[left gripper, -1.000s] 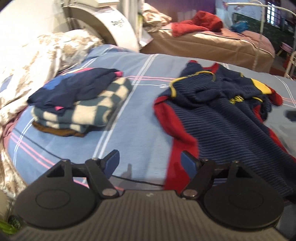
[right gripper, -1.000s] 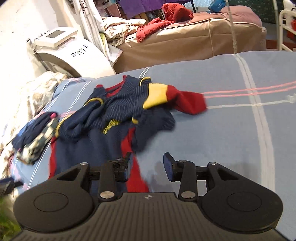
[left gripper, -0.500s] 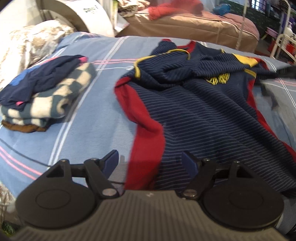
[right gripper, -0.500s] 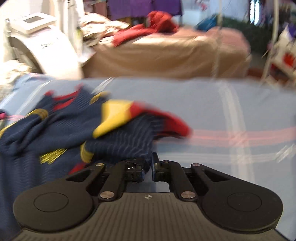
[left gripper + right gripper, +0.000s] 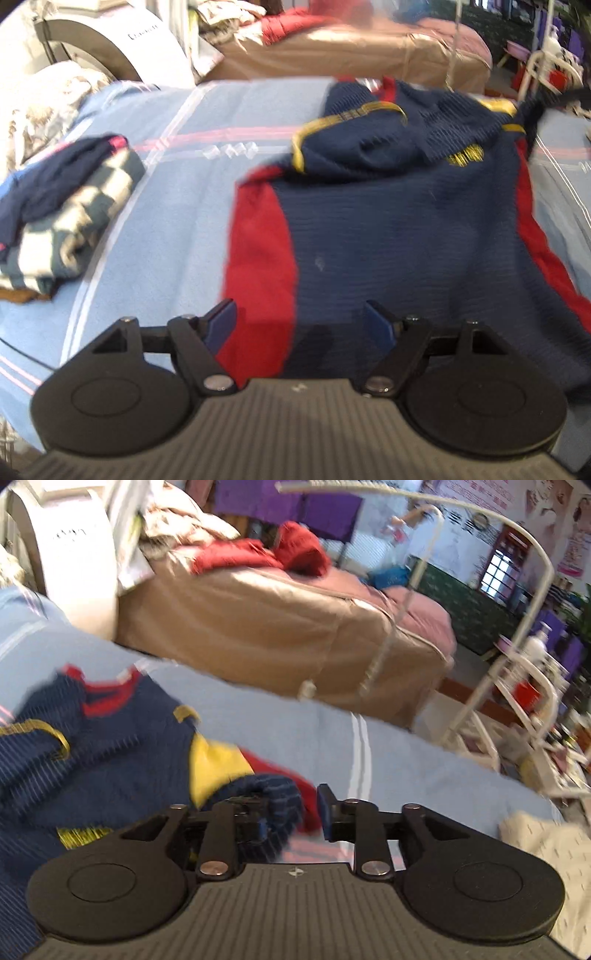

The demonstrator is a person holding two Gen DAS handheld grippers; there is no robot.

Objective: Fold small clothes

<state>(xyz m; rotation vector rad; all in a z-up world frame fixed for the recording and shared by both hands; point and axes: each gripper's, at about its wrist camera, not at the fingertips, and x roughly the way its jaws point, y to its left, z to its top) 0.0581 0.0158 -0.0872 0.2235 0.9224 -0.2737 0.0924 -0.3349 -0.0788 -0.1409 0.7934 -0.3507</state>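
A navy striped shirt (image 5: 406, 229) with red side panels and yellow trim lies crumpled on the blue striped bed sheet (image 5: 166, 240). My left gripper (image 5: 299, 317) hovers open over the shirt's near edge, with the red panel and navy cloth under the gap and nothing pinched. In the right wrist view the shirt (image 5: 110, 768) fills the left side. My right gripper (image 5: 291, 808) sits at its yellow and red sleeve. Its jaws are opening, and a bunch of navy sleeve cloth lies between them against the left finger.
A stack of folded clothes (image 5: 66, 206) sits at the sheet's left. Beyond the bed stand a white machine (image 5: 122, 48) and a tan-covered bed (image 5: 258, 627) with red garments. A white metal rack (image 5: 532, 701) is at the right, and cream cloth (image 5: 543, 845) lies near the right gripper.
My left gripper slid right and lower, from beside the folded stack to over the shirt's edge. My right gripper shut at the sleeve, then reopened, and its view swung right.
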